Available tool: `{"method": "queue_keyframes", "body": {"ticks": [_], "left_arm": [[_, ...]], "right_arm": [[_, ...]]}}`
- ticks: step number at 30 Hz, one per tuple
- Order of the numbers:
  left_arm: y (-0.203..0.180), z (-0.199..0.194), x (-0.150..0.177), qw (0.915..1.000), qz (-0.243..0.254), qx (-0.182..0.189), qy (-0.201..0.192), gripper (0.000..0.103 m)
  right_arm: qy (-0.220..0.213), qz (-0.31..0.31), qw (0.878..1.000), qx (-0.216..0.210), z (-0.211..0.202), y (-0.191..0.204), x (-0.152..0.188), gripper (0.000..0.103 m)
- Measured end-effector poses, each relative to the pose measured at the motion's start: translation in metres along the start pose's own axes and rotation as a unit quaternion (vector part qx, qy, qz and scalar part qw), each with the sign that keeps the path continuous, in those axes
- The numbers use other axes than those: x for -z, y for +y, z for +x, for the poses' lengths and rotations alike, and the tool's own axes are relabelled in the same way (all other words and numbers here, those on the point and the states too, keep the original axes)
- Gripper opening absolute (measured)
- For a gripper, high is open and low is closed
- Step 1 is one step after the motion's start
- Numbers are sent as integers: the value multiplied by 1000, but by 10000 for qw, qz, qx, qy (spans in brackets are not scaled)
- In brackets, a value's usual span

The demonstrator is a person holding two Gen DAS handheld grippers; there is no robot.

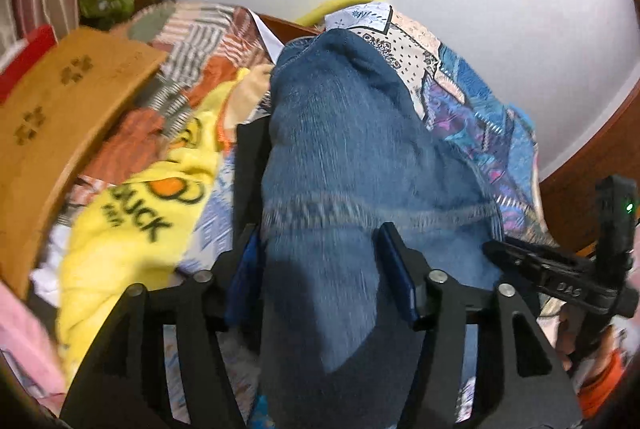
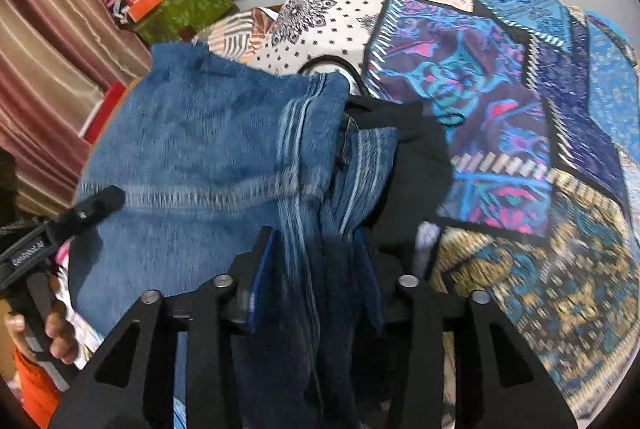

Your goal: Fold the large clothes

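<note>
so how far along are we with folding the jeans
Done so far: the blue jeans look doubled over, lying on the patterned bedspread. In hand: denim runs between the jaws of both the left gripper and the right gripper, the right on a bunched edge; motion blur hides whether either one grips. Left: the fabric is rumpled, not yet a flat packet, so more folds remain.

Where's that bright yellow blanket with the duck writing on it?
In the left wrist view the yellow blanket lies on the bed at the left, between the wooden board and the blue denim garment running through the left claw.
</note>
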State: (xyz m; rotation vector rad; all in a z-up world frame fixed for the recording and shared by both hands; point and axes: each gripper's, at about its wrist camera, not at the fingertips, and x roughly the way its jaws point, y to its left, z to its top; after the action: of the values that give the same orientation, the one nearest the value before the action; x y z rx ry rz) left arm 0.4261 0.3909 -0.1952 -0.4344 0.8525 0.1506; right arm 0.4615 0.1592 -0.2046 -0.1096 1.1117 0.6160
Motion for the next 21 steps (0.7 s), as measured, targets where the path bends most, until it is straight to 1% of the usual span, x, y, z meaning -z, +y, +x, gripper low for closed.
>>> {"method": "queue_keyframes", "body": {"ticks": [1, 2, 4, 6, 7, 9, 12, 15, 18, 19, 21], "left_arm": [[-1, -5, 5, 9999, 92, -100, -27, 67], [-2, -8, 10, 9997, 165, -163, -21, 69], [-7, -20, 27, 9990, 317, -312, 51, 69], [-10, -30, 39, 9985, 375, -383, 68, 69], [-11, -36, 46, 9983, 396, -425, 79, 69], [-14, -50, 57, 9981, 377, -486, 75, 69], [-20, -71, 67, 9977, 354, -572, 48, 69], [-35, -107, 75, 9959, 523, -698, -229, 69], [-52, -146, 81, 9939, 671, -676, -564, 69], [-60, -162, 83, 9922, 756, -694, -715, 69], [-79, -196, 89, 9876, 949, -693, -1042, 69]], "right_arm": [[76, -70, 9999, 36, -4, 1, 7, 43], [138, -118, 9998, 37, -4, 1, 13, 43], [153, -165, 9997, 82, -7, 3, 22, 45], [130, -228, 9996, 96, -18, 3, 35, 48], [153, -246, 9995, 103, -25, 4, 42, 48], [131, -271, 9995, 117, -37, 5, 53, 48], [-17, -353, 9991, 233, -60, 10, 66, 48], [-350, -472, 9981, 193, -99, 20, 77, 48], [-785, -566, 9952, 140, -139, 30, 83, 48], [-1007, -568, 9933, 89, -159, 36, 86, 48], [-1277, -553, 9903, -41, -186, 45, 90, 48]]}}
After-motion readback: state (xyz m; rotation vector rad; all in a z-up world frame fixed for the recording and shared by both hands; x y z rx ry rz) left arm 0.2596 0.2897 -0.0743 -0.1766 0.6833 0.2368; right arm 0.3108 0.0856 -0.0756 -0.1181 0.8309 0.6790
